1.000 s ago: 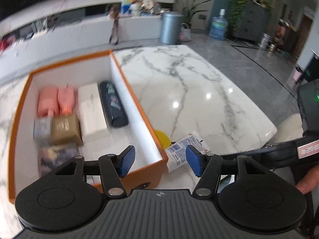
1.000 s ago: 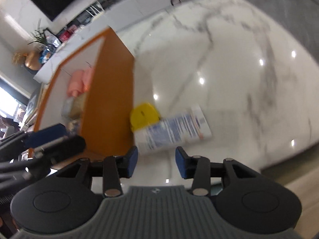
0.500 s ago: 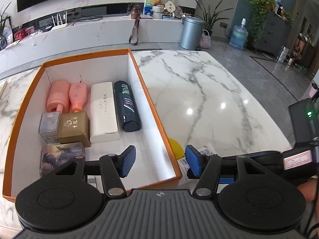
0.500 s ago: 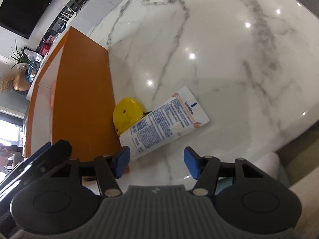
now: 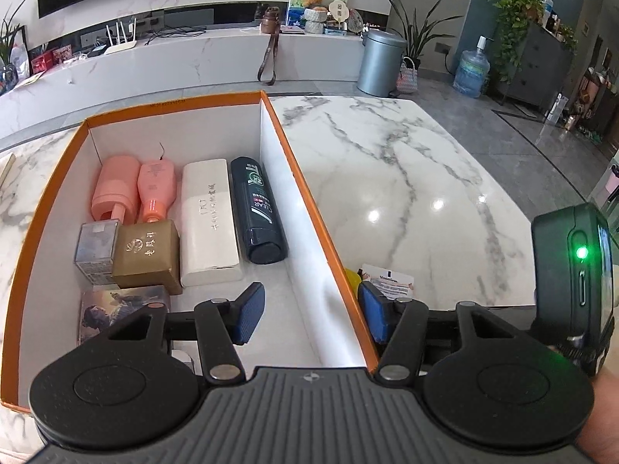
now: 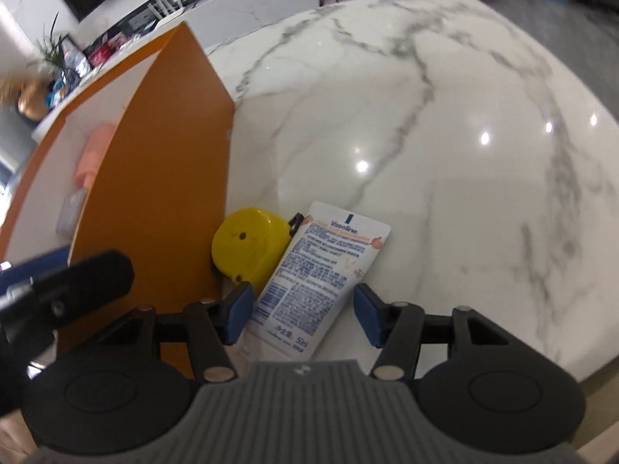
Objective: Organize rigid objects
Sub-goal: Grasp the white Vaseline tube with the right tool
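Note:
A white Vaseline tube [image 6: 317, 274] lies on the marble table beside a yellow round tape measure [image 6: 247, 249], both against the orange box's outer wall [image 6: 162, 201]. My right gripper [image 6: 300, 319] is open, its pads on either side of the tube's lower end, not touching it. My left gripper [image 5: 311, 317] is open and empty, straddling the box's right wall [image 5: 309, 232] near the front corner. The tube's tip [image 5: 389, 282] and a sliver of the tape measure [image 5: 351, 276] show in the left wrist view. Inside lie a dark shampoo bottle [image 5: 257, 208] and a white box [image 5: 209, 228].
The box also holds two pink bottles [image 5: 133, 189], a gold carton [image 5: 149, 257], a small clear box [image 5: 96, 251] and a picture box [image 5: 120, 309]. The marble table [image 5: 406, 178] stretches right of the box. The right-hand device with a green light [image 5: 576, 270] sits at the right.
The right gripper has moved forward and down so its open jaws now flank the tube's lower end. The left gripper has drawn back and risen over the box's right wall.

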`<state>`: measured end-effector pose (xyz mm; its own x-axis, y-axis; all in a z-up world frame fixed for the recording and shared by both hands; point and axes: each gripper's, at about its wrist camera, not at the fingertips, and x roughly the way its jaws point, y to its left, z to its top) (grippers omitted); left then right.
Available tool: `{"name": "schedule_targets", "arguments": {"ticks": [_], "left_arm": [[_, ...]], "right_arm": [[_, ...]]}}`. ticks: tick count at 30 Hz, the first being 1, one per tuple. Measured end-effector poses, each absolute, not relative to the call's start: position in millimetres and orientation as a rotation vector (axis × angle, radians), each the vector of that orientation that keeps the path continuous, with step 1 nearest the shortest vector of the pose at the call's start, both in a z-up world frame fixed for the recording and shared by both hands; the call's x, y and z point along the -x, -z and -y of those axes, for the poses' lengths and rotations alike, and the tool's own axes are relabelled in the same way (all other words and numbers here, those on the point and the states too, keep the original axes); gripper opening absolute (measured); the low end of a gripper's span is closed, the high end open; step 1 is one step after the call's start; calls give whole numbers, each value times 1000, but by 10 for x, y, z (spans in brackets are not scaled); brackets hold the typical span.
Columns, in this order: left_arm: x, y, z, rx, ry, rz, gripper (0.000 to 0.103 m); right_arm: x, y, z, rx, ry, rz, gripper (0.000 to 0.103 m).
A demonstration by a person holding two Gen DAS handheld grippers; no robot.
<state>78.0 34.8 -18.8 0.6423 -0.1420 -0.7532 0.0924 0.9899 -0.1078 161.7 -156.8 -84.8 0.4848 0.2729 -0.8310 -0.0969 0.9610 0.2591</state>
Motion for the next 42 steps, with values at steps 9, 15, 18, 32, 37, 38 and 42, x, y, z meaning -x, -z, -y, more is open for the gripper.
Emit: {"name": "schedule_targets", "arguments": {"ticks": [9, 15, 18, 32, 37, 38, 42], "left_arm": [[-754, 116, -291, 3, 153, -854, 66], [-774, -2, -201, -87, 209, -837, 66], [-808, -58, -87, -166, 274, -823, 66], [-1309, 281, 618, -708, 601, -1064, 66], [-1558, 515, 836, -896, 674, -1164, 68], [-1588, 573, 861, -944, 691, -1179, 71], [-1708, 793, 920, -1101, 739, -1253, 78]], "right_arm": [[-1721, 865, 1577, -164, -256, -1081, 48], [-1801, 809, 1704, -78, -271, -1151, 46], [-1900, 776, 1764, 28, -308, -1191, 46], [-2070, 791, 2330, -96, -340, -1210, 48], [-2108, 820, 2375, -142, -360, -1206, 49], [-2120, 831, 2384, -152, -366, -1205, 49], [-2147, 849, 2420, -195, -402, -1199, 50]]}}
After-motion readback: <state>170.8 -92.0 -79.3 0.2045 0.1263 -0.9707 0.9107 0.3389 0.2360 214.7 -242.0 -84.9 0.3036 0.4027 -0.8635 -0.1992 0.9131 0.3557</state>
